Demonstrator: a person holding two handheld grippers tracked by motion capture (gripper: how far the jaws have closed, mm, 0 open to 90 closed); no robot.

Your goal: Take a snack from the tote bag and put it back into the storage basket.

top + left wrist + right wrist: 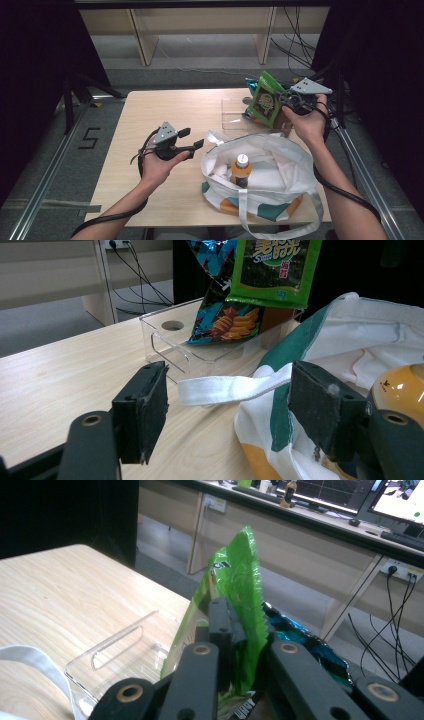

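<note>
One crinkly green foil snack bag (265, 100), R gripper (292, 100).

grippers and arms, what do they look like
Both are black two-jaw tools. The left gripper carries a grey three-cornered plate on top, and so does the right gripper. In the gripper views the jaws are flat black pads on arms with brass-ringed holes. A black cable trails from each along the forearm. No sleeves show on the forearms.
</note>
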